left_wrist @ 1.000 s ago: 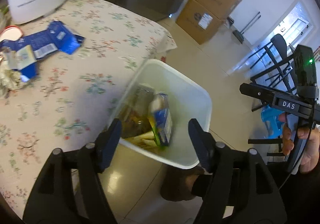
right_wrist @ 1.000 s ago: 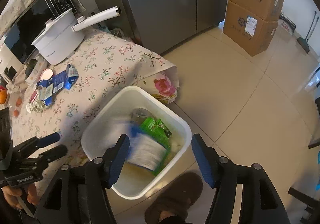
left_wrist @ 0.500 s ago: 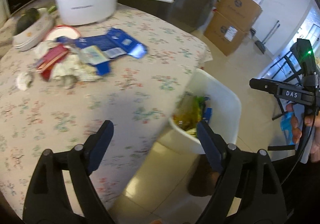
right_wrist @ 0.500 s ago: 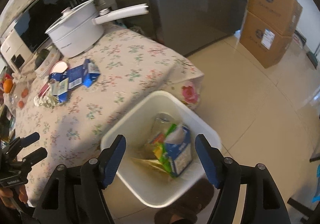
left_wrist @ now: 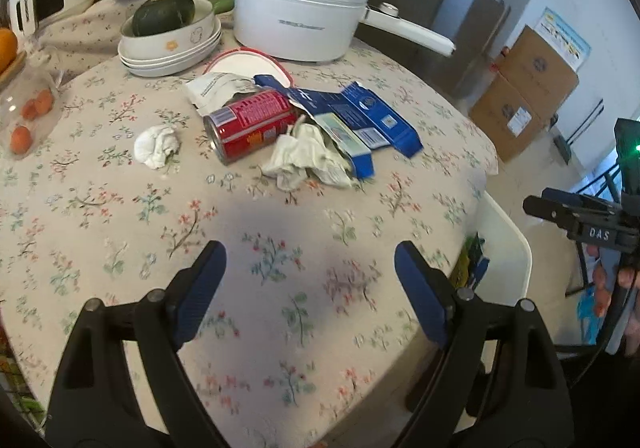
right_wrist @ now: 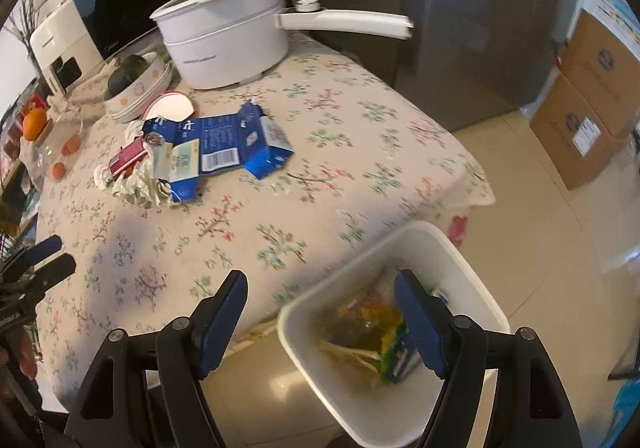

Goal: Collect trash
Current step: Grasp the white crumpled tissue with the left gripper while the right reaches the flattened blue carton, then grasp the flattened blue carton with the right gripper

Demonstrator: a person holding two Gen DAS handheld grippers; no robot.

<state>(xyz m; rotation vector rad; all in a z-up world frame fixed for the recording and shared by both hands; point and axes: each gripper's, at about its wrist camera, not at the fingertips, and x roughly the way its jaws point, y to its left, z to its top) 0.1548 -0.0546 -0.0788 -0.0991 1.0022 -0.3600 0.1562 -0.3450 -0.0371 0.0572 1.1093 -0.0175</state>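
Trash lies on the floral table: a red can (left_wrist: 251, 124) on its side, a flattened blue carton (left_wrist: 362, 119), crumpled white paper (left_wrist: 306, 157), a small white wad (left_wrist: 157, 145) and a torn white wrapper (left_wrist: 218, 91). My left gripper (left_wrist: 310, 274) is open and empty over the table's near part. My right gripper (right_wrist: 320, 312) is open and empty above the white bin (right_wrist: 472, 260), which stands on the floor by the table edge and holds cartons and wrappers. The carton (right_wrist: 236, 145) and can (right_wrist: 128, 159) also show in the right wrist view.
A white pot with a long handle (left_wrist: 304, 23), stacked bowls with a green squash (left_wrist: 168, 35), a red-rimmed lid (left_wrist: 244, 63) and bagged orange fruit (left_wrist: 28, 119) stand at the table's back. A fridge (right_wrist: 480, 19) and cardboard boxes (right_wrist: 588, 103) lie beyond.
Both grippers have swung from over the bin back toward the table. The left one now faces the trash pile, which looks closer. Both stay open and empty.
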